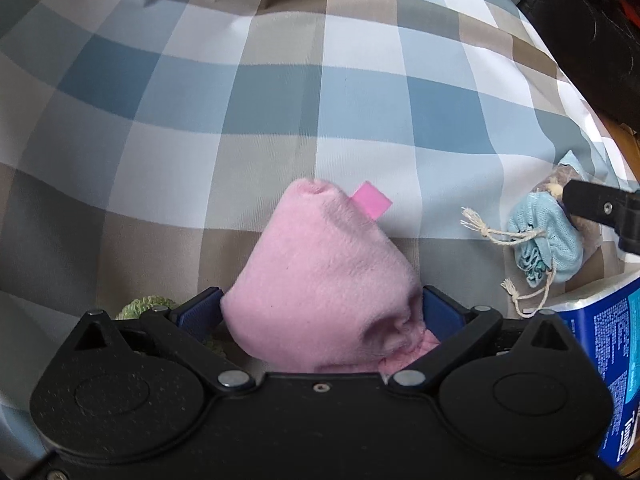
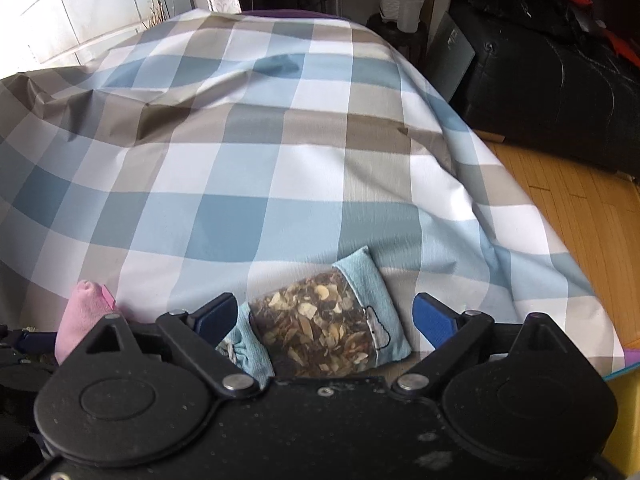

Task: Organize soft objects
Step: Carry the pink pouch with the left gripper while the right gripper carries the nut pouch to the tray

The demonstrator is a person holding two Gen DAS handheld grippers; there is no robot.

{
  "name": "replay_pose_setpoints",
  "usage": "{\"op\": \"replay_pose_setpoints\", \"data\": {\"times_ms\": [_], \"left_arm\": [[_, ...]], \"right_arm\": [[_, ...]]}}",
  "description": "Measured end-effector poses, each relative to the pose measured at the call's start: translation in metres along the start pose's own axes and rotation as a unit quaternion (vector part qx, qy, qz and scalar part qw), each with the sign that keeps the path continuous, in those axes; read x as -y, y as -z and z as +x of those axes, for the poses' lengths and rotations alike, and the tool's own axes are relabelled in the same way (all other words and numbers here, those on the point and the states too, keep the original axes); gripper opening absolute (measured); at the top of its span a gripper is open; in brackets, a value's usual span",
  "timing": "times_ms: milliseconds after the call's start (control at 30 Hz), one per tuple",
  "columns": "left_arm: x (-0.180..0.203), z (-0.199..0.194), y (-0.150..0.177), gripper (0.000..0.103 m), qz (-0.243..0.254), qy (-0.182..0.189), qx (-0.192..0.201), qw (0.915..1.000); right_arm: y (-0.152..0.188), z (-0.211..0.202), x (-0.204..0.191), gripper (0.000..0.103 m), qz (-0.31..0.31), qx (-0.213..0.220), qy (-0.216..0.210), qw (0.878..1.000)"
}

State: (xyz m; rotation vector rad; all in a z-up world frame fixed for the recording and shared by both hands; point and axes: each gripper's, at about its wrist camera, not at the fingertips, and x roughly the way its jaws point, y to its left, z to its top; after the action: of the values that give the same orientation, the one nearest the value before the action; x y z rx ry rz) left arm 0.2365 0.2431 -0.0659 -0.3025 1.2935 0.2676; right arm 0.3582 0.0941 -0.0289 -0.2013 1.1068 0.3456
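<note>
From the left wrist, the left gripper point(image 1: 322, 312) is clamped on a pink plush pouch point(image 1: 320, 280) whose long axis runs straight ahead along the fingers, low over the checked cloth point(image 1: 240, 100), with a light-blue drawstring sachet point(image 1: 548, 236) lying well off to its right beside a blue-and-white packet point(image 1: 608, 344). From the right wrist, the right gripper point(image 2: 326, 320) stands wide with that sachet point(image 2: 332, 320) resting loose on the cloth between its 2 pads, tilted across the gap, so this hand is plainly the nearer one to it. The cloth lies rumpled, with wooden floor point(image 2: 568, 208) and a black sofa point(image 2: 552, 80) off to the right.
</note>
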Motion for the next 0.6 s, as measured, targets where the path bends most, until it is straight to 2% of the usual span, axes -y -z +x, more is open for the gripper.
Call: {"op": "replay_pose_setpoints", "data": {"times_ms": [167,400,467,500,567,600], "left_arm": [[0.01,0.007,0.001,0.099,0.03,-0.016,-0.002,0.9994],[0.011,0.009,-0.001,0.099,0.034,-0.012,-0.005,0.9993],[0.011,0.009,-0.002,0.099,0.036,-0.014,-0.001,0.9993],[0.011,0.009,-0.002,0.098,0.036,-0.014,0.003,0.9992],[0.011,0.005,0.0,0.092,0.033,-0.012,0.009,0.9993],[0.01,0.002,0.0,0.086,0.03,-0.011,0.011,0.9994]], "right_arm": [[0.002,0.022,0.002,0.099,0.036,-0.049,-0.018,0.998],[-0.001,0.04,0.001,0.1,0.057,-0.066,-0.026,0.996],[-0.001,0.043,-0.001,0.089,0.053,-0.064,-0.02,0.996],[-0.001,0.042,-0.002,0.087,0.051,-0.063,-0.02,0.997],[-0.002,0.037,-0.002,0.075,0.046,-0.058,-0.024,0.997],[-0.002,0.034,-0.001,0.072,0.044,-0.054,-0.027,0.997]]}}
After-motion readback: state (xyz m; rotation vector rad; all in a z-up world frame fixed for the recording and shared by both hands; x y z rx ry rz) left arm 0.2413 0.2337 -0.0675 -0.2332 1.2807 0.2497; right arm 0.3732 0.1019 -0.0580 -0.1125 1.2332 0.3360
